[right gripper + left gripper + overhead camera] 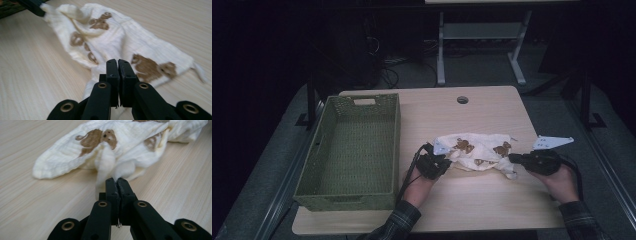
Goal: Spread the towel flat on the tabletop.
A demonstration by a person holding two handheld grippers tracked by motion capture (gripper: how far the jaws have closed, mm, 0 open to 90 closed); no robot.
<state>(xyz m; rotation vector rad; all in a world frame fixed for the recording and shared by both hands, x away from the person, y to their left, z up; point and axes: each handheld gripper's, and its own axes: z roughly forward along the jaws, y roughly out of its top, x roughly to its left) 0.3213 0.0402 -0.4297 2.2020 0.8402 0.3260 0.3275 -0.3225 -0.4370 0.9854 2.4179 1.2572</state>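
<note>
A cream cloth [477, 150] printed with brown animals lies crumpled on the wooden table [482, 205], right of centre. My left gripper [448, 161] is at the cloth's left end. In the left gripper view its jaws [117, 180] are shut, with a fold of the cloth [112, 142] pinched at their tips. My right gripper [512, 158] is at the cloth's right end. Its jaws [117, 61] are shut on an edge of the cloth [117, 40], which runs down under them. The left gripper [35, 6] grips the far corner in the right gripper view.
A green woven basket [397, 145] stands empty on the left side of the table, close to my left hand. A round cable hole [462, 99] sits near the far edge. Beyond the table are desk legs [441, 55] and cables on the floor.
</note>
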